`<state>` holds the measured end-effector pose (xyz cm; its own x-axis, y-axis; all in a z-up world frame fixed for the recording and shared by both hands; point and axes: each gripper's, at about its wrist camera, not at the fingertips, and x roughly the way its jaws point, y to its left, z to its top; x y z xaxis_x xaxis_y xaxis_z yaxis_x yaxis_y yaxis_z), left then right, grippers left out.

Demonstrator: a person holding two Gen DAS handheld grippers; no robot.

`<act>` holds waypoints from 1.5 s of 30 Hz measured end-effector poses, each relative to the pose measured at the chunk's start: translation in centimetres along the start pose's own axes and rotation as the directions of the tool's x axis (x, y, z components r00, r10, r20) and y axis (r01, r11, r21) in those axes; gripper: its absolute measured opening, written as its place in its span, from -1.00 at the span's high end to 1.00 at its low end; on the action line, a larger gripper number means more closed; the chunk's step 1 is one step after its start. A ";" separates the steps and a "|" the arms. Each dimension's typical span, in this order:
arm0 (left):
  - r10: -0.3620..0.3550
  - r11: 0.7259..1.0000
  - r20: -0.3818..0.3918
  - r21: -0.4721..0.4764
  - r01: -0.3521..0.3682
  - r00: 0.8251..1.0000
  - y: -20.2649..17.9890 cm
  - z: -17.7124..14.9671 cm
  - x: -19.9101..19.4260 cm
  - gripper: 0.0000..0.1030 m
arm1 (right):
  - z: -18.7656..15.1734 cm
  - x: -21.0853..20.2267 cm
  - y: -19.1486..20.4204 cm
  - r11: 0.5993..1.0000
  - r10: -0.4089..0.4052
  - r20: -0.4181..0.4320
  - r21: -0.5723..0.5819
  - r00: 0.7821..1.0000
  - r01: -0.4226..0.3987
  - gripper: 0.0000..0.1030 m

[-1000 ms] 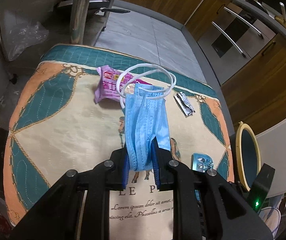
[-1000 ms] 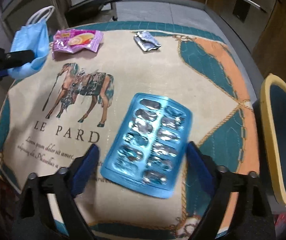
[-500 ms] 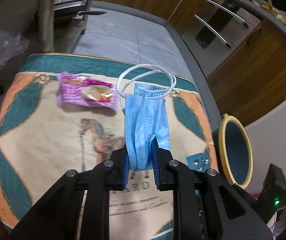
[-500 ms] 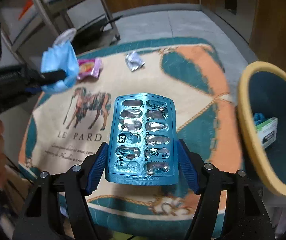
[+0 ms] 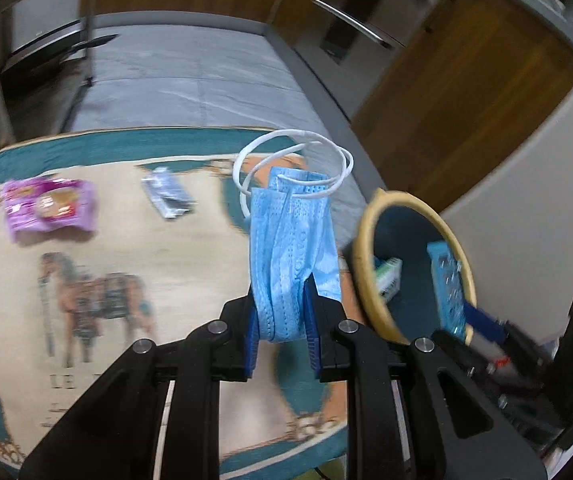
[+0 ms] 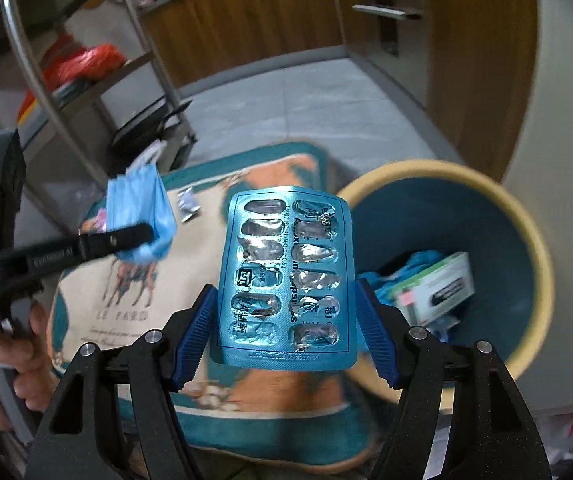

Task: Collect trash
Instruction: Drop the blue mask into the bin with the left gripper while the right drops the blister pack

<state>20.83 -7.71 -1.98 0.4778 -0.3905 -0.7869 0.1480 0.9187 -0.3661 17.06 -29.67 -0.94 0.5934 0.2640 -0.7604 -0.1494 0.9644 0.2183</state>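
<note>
Presently the left tongs point(image 5: 281, 330) are clamped on a folded blue face mask point(image 5: 292, 248), which stands upright at frame centre with its white ear loops point(image 5: 292, 160) above. The right tongs point(image 6: 286, 334) grip an emptied blue blister pack point(image 6: 286, 284) by its side edges, held just beside the yellow-rimmed bin point(image 6: 534, 248) at right. A green-and-white box point(image 6: 436, 290) lies inside the bin. On the bench cloth point(image 5: 126, 240), upper left, rest a purple snack wrapper point(image 5: 48, 208) and a foil scrap point(image 5: 168, 196).
</note>
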 end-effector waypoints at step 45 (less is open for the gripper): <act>-0.068 0.957 -0.064 0.279 0.084 0.996 -10.6 -0.5 8.1 -0.50 | -1.1 -0.1 -11.1 0.952 -0.055 0.025 0.303 0.998 0.045 -0.44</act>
<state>22.71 -20.62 -4.76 0.4104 -0.4554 -0.7901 0.4235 0.8625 -0.2771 17.78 -40.35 -3.95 0.6201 0.2099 -0.7559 0.1245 0.9250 0.3590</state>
